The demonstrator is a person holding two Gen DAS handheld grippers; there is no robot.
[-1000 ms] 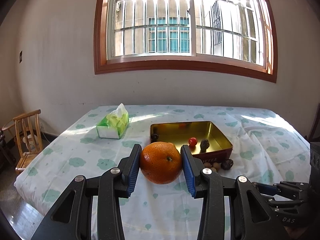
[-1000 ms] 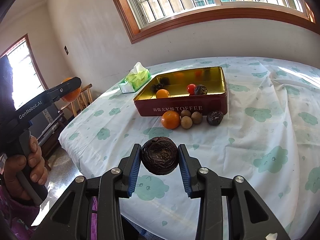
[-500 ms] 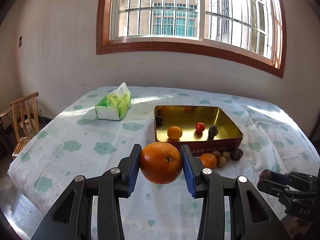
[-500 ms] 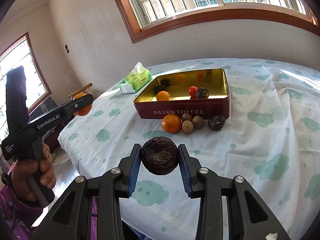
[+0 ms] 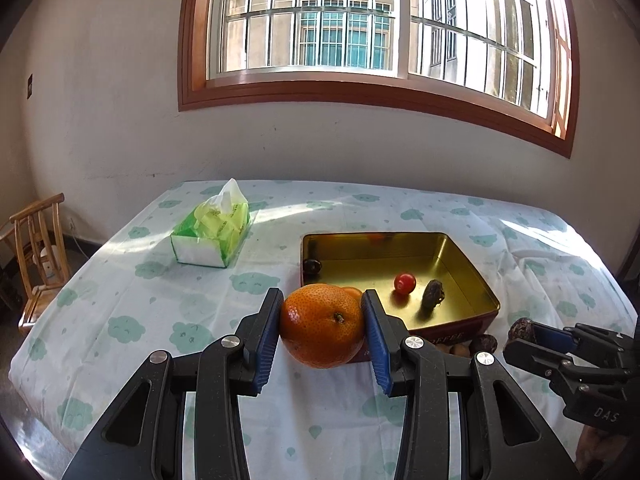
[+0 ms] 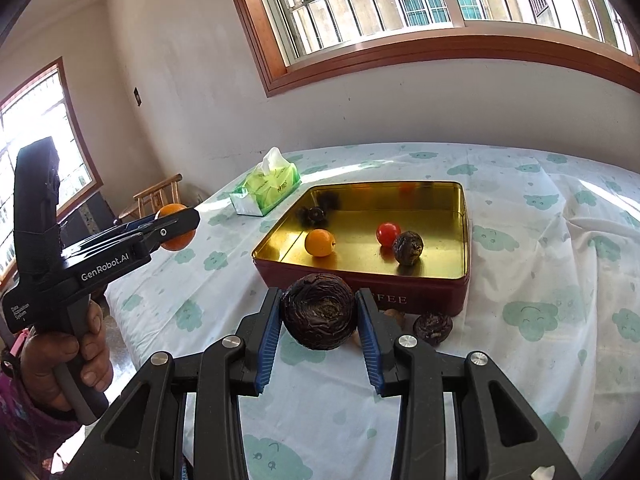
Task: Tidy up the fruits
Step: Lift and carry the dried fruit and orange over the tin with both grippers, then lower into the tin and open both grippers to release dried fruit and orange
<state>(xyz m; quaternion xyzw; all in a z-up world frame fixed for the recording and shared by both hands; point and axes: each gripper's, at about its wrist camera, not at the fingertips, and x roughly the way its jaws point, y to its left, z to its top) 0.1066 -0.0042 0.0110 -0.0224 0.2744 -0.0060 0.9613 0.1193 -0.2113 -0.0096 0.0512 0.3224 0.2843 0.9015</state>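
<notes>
My left gripper [image 5: 322, 330] is shut on a large orange [image 5: 322, 326], held in the air just before the near left corner of the toffee tin [image 5: 460, 330]. My right gripper [image 6: 318, 320] is shut on a dark wrinkled passion fruit [image 6: 318, 316], above the cloth in front of the tin [image 6: 360, 294]. Inside the gold-lined tin lie a small orange [image 6: 319, 242], a red tomato [image 6: 388, 233], a dark wrinkled fruit [image 6: 407, 247] and a small dark fruit [image 6: 315, 213]. Another dark fruit [image 6: 433, 327] rests on the cloth by the tin's front wall. The left gripper with its orange [image 6: 175, 227] shows at the left of the right wrist view.
A green tissue pack [image 5: 212, 232] stands on the cloud-patterned cloth [image 5: 160, 300] left of the tin. A wooden chair [image 5: 38, 248] is beyond the table's left edge. A hand [image 6: 64, 364] grips the left tool's handle. A barred window [image 5: 376, 28] fills the wall behind.
Both grippers have moved closer to the tin, each keeping its fruit. In the right wrist view the left gripper has swung in over the table's left edge.
</notes>
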